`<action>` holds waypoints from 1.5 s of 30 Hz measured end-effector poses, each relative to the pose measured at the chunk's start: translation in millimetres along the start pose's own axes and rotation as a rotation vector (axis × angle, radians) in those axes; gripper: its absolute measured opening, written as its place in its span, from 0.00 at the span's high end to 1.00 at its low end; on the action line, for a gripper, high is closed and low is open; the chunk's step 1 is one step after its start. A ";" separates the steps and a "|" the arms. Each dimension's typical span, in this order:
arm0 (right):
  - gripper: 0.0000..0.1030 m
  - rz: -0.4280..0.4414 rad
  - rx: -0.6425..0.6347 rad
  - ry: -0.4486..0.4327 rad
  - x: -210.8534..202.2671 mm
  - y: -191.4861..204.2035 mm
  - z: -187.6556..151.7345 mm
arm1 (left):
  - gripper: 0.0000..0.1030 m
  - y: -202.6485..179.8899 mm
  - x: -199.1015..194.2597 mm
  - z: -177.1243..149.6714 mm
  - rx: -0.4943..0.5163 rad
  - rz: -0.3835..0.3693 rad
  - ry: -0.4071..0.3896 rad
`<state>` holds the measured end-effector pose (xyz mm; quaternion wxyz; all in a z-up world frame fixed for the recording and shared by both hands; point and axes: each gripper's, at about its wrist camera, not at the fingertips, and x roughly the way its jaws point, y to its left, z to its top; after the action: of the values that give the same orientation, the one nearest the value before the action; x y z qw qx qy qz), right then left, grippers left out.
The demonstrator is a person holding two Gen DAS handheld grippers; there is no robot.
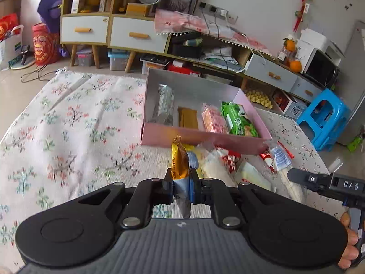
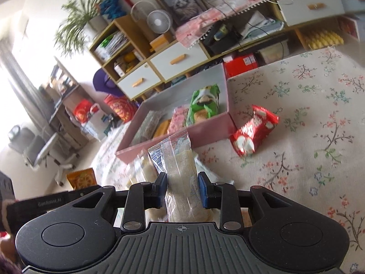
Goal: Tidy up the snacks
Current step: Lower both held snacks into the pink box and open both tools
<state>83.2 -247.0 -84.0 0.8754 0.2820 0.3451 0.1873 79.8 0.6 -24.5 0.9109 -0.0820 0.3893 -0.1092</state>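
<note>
A pink box (image 1: 200,139) (image 2: 205,125) sits on the floral cloth and holds a clear pack, a brown bar, a pink packet (image 1: 214,119) and a green packet (image 1: 239,121) (image 2: 203,107). My left gripper (image 1: 181,178) is shut on an orange-yellow snack packet (image 1: 179,159), held on edge just short of the box's near wall. My right gripper (image 2: 181,187) is shut on a clear wrapped biscuit pack (image 2: 180,159) in front of the box. In the left wrist view the right gripper's body shows at the right edge.
Loose snacks (image 1: 228,162) lie in a heap before the box; a red packet (image 2: 253,132) lies by its right corner. A blue stool (image 1: 324,118) and drawer cabinets (image 1: 136,34) stand beyond the cloth. An orange packet (image 2: 81,178) shows at lower left in the right wrist view.
</note>
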 end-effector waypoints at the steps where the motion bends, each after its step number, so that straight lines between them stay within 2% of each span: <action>1: 0.72 0.007 0.014 -0.002 1.4 1.1 5.4 | 0.89 -0.3 2.0 4.6 0.010 -0.013 0.002; 8: 0.72 0.073 0.117 -0.018 24.5 10.2 45.0 | 0.89 -7.7 25.6 40.0 0.070 -0.030 0.001; 14: 0.72 0.099 0.228 0.005 71.3 10.5 77.2 | 0.89 -17.6 63.3 67.5 0.085 -0.101 0.058; 17: 0.72 0.080 0.265 0.028 96.8 13.2 82.5 | 0.89 -13.7 87.8 75.6 0.052 -0.138 0.120; 23: 0.72 0.081 0.285 0.052 127.4 20.4 79.8 | 0.89 -7.7 110.7 75.7 0.056 -0.113 0.162; 24: 0.72 0.076 0.290 0.052 130.9 21.5 78.9 | 0.89 -5.0 111.6 74.7 0.045 -0.109 0.167; 25: 0.72 0.072 0.292 0.055 135.0 22.4 78.6 | 0.89 -3.4 111.6 73.7 0.035 -0.096 0.116; 29: 0.72 0.045 0.280 0.061 141.8 26.4 73.7 | 0.88 -3.7 109.6 71.7 0.063 -0.071 0.101; 32: 0.71 0.045 0.287 0.061 143.3 28.7 72.6 | 0.83 -2.9 106.6 72.9 0.066 -0.047 0.088; 38: 0.69 0.049 0.308 0.038 140.9 31.0 71.6 | 0.76 0.3 93.5 70.8 0.049 -0.044 0.064; 45: 0.69 0.068 0.246 0.010 109.0 34.8 70.4 | 0.75 4.4 53.0 56.5 -0.014 -0.021 -0.003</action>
<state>203.9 -188.9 -74.3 0.8255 0.3980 0.3602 0.1745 157.1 -5.4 -23.6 0.9098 -0.0925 0.3876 -0.1158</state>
